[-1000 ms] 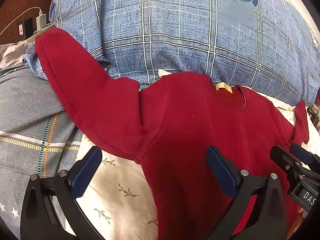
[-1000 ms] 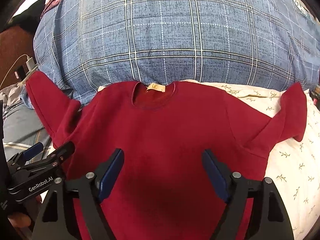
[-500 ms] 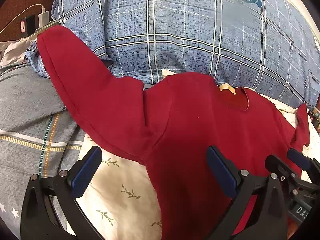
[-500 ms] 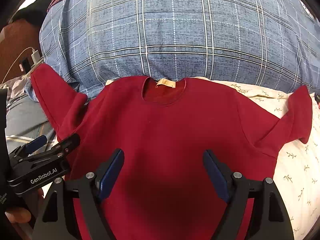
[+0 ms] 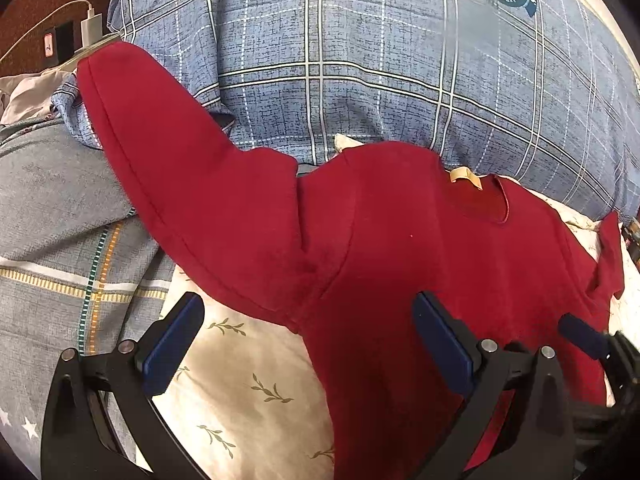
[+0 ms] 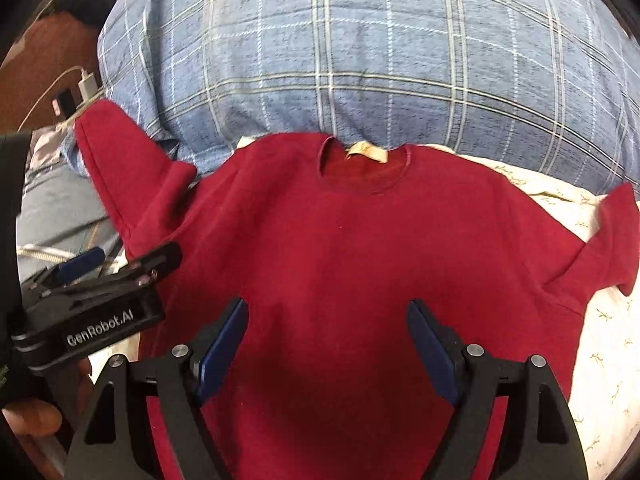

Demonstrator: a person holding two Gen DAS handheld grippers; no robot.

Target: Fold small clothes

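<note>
A small red sweatshirt (image 6: pixel 352 256) lies flat on a bed, collar with tan label (image 6: pixel 368 151) toward the far side. Its left sleeve (image 5: pixel 168 168) stretches up-left over the bedding; its right sleeve (image 6: pixel 612 240) points right. My left gripper (image 5: pixel 308 344) is open and empty, above the sweatshirt's left armpit. My right gripper (image 6: pixel 326 344) is open and empty, over the middle of the sweatshirt's body. The left gripper also shows in the right wrist view (image 6: pixel 100 280) at the sweatshirt's left edge.
A big blue plaid pillow (image 6: pixel 360 48) lies behind the collar. A cream leaf-print sheet (image 5: pixel 240 392) lies under the sweatshirt. A grey quilt (image 5: pixel 52 220) is to the left. A white charger and cable (image 5: pixel 90 30) sit at far left.
Both grippers have moved forward and slightly down toward the sweatshirt, which now looks larger. Both stay open. The sweatshirt has not moved.
</note>
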